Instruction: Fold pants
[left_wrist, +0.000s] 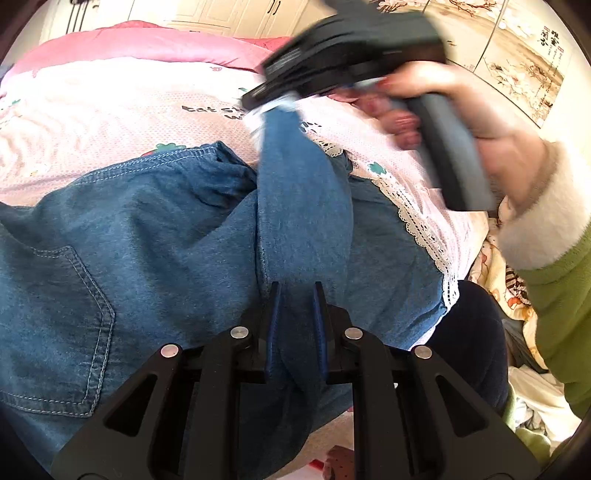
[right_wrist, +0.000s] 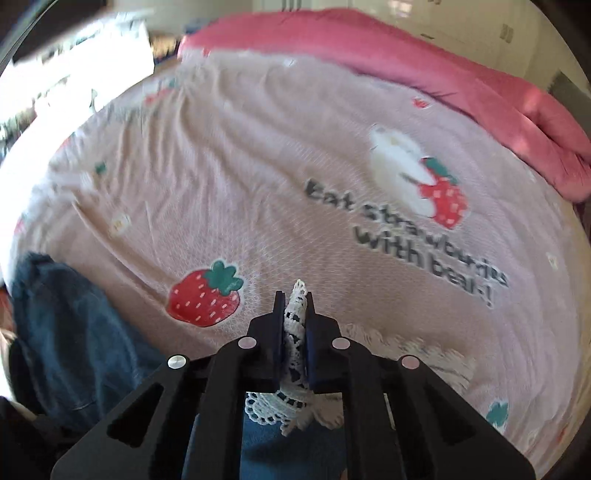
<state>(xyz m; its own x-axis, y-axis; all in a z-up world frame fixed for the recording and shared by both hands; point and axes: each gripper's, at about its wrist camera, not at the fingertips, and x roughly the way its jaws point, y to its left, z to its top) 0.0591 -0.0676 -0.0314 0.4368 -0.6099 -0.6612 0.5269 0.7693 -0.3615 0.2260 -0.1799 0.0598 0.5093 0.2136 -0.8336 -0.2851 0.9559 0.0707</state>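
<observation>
Nearest, the left claw (left_wrist: 297, 295) pinches a fold of the blue pants (left_wrist: 147, 240), apparently anchoring one end while the other is carried over. At one o'clock, the right claw (right_wrist: 294, 301), held in a hand (left_wrist: 461, 107), is pressed together on the lace hem (right_wrist: 295, 325) of a pant leg, lifting it above the bed (right_wrist: 258, 166). Beyond, the pink strawberry-print sheet (right_wrist: 221, 184) runs to a darker pink quilt (right_wrist: 480, 92) at twelve o'clock, with white cupboard doors (left_wrist: 221, 14) behind.
</observation>
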